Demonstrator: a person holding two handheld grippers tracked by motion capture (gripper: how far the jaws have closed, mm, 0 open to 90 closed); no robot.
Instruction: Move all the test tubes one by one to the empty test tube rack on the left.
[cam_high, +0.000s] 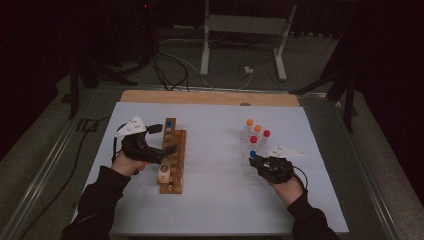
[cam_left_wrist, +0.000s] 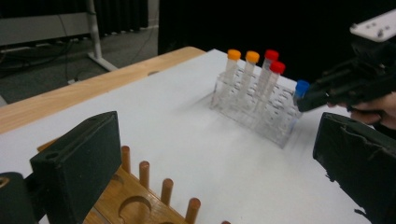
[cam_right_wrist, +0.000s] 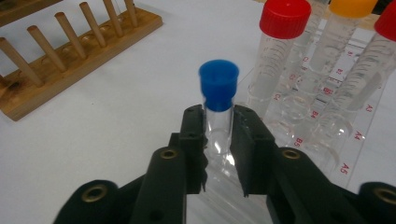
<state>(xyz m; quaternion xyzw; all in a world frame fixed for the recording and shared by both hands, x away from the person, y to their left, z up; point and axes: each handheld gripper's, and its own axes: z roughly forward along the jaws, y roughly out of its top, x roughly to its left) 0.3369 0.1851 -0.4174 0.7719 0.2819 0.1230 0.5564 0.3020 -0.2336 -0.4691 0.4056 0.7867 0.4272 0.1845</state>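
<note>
Blue-capped tube (cam_right_wrist: 218, 112) stands upright, long axis vertical, cap up, at the near end of the clear plastic rack (cam_left_wrist: 275, 128) on the white table (cam_high: 215, 165). Right gripper (cam_right_wrist: 218, 140) clamped on its glass body just below the cap, jaws either side. Red-capped tubes (cam_right_wrist: 280, 51) and orange-capped tubes (cam_high: 250, 123) upright in same rack behind it. Left gripper (cam_high: 167, 139) jaws wide apart, nothing between them, over the wooden peg rack (cam_high: 174, 162), well apart from the tube.

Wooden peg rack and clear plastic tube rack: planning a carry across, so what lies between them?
Bare white tabletop between wooden peg rack and clear plastic tube rack, in the high view.
</note>
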